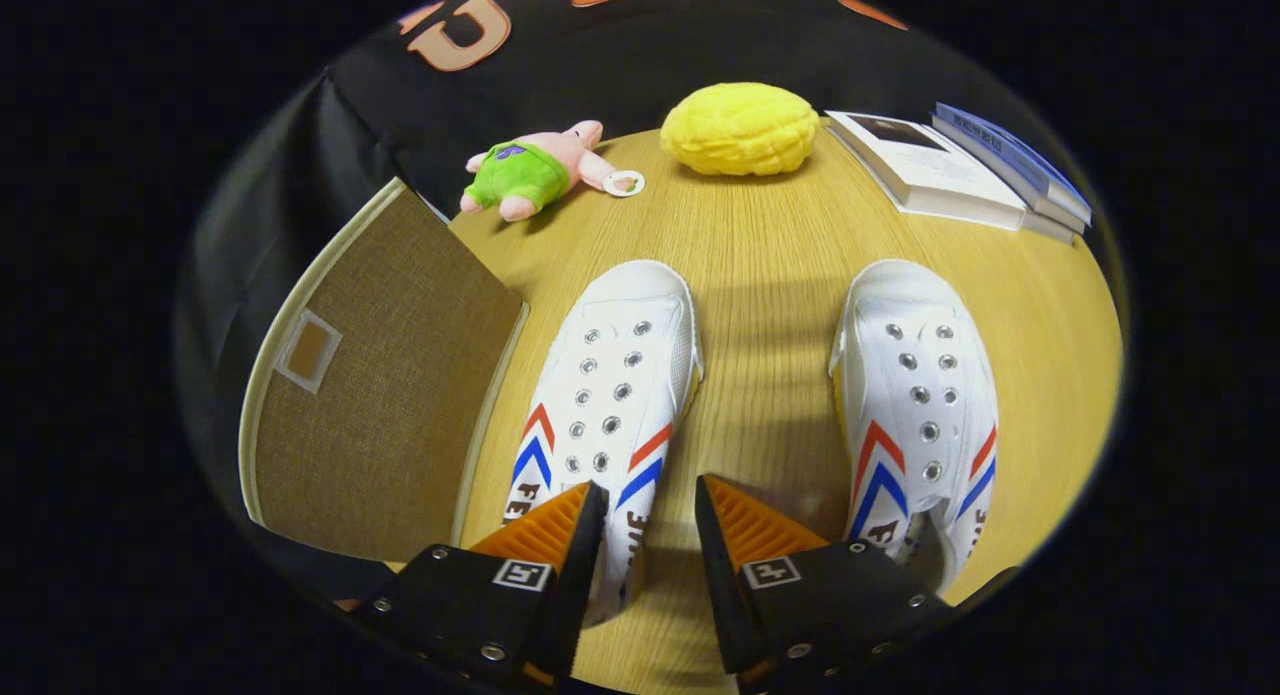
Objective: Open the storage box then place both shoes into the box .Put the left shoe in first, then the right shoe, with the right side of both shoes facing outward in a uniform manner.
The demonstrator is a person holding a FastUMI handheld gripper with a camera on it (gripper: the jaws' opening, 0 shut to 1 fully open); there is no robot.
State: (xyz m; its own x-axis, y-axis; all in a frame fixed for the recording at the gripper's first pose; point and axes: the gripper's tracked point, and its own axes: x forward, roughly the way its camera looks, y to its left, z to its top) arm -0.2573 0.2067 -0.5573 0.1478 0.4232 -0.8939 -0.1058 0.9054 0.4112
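The round wooden surface [770, 245] carries everything. At its left edge lies the brown fabric box [385, 375], flat-looking, with a small label patch on its face; whether it is open cannot be told. Two white shoes stand side by side in the middle, toes pointing far, well apart from each other: the left shoe [610, 375] just beside the box, the right shoe [920, 395] nearer the right rim. Both have red and blue chevrons on the sides and no laces in the eyelets.

The gripper [650, 515] hangs over the near end of the surface, tilted down and pointing forward. Its jaws stand apart and hold nothing; the left finger overlaps the heel part of the left shoe, the right finger hangs over bare wood between the shoes.

At the far right lie stacked books [950, 170]. Far centre sits a yellow cushion [740, 128], and to its left a pink plush toy [535, 170].
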